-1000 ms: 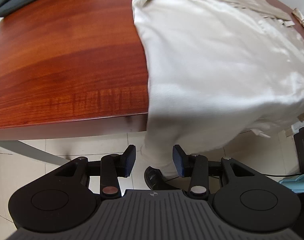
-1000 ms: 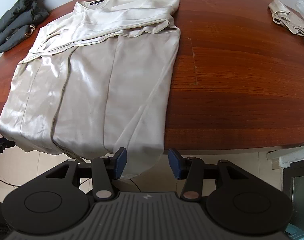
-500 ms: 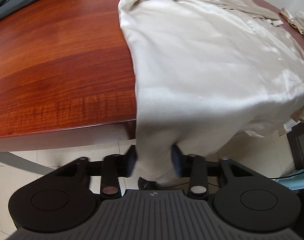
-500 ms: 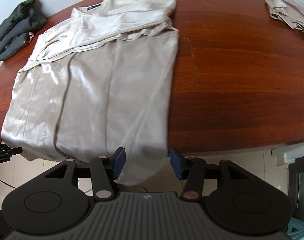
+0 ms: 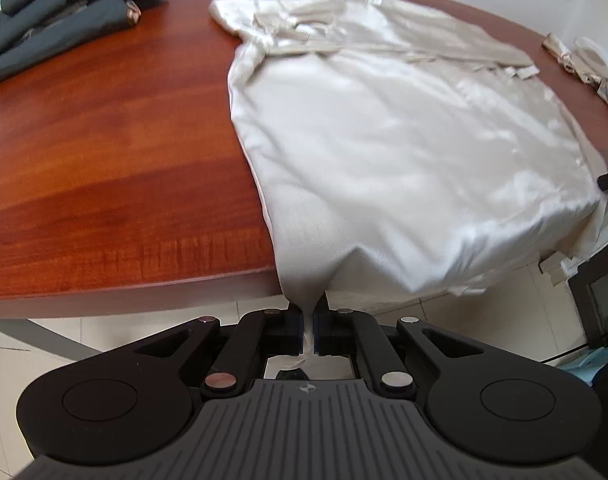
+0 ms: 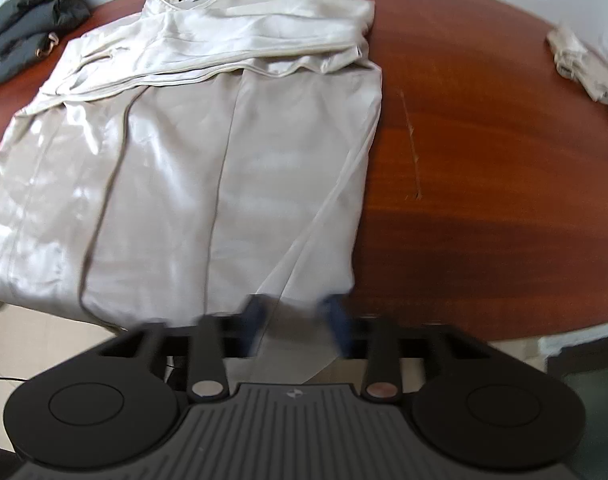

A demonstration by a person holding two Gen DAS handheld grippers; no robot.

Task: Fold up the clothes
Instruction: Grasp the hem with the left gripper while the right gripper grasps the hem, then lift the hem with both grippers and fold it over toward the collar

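A cream satin garment [image 5: 383, 140] lies flat on the red-brown wooden table [image 5: 104, 160], collar at the far side and hem hanging over the near edge. My left gripper [image 5: 308, 328] has its jaws closing, and its pads pinch the hem's left corner into a taut peak. In the right wrist view the garment [image 6: 184, 180] fills the left half of the table [image 6: 483, 200]. My right gripper [image 6: 298, 320] is at the hem's right corner. Its blurred jaws are closing, still apart, with fabric between them.
A pile of dark folded clothes [image 5: 60, 20] sits at the far left of the table [image 6: 28, 36]. A crumpled beige cloth [image 5: 583, 68] lies at the far right [image 6: 583, 64]. Tiled floor shows below the table edge, and a dark cabinet [image 5: 599, 300] stands at the right.
My left jaws closed onto the hem corner and lifted it, and more of the table came into view. My right gripper moved in onto the hem and its jaws narrowed.
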